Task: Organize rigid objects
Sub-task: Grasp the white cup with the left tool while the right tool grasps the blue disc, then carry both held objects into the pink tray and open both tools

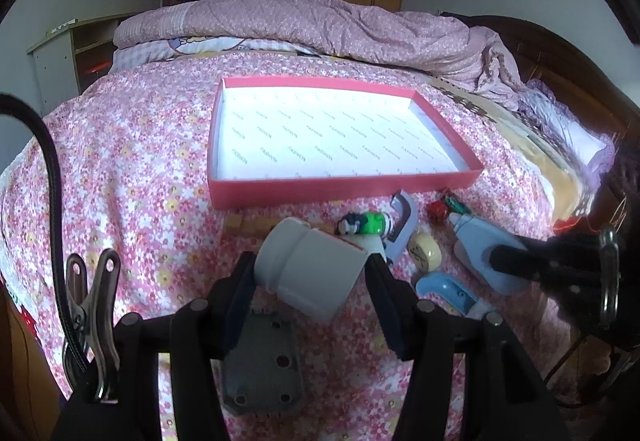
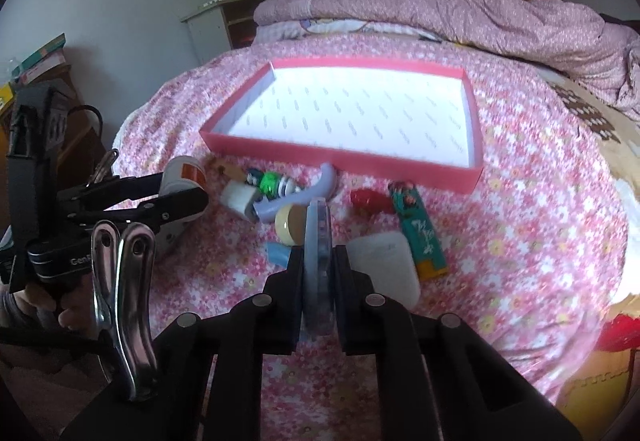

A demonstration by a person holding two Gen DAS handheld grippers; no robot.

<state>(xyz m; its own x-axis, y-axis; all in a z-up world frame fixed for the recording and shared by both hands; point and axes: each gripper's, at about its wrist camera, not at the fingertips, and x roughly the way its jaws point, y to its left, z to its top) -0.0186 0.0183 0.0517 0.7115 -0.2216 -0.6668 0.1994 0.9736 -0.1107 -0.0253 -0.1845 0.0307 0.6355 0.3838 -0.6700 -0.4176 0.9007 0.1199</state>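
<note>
On the flowered bedspread (image 1: 132, 169), just before the near edge of the shallow red box lid (image 1: 336, 190) with its white printed lining, the left gripper (image 1: 310, 273) clamps a white squat bottle (image 1: 308, 269) with an orange label. The right gripper (image 2: 318, 273) is pinched tight on a flat pale-blue case (image 2: 318, 241) held on edge, beside a white pebble-shaped case (image 2: 384, 265), a green lighter (image 2: 420, 233) and a yellow round tin (image 2: 290, 225).

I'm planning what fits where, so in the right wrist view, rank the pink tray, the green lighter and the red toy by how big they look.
1. pink tray, by far the largest.
2. green lighter.
3. red toy, smallest.
The tray lies farthest from the camera and still looks biggest, so that ranking is safe.
</note>
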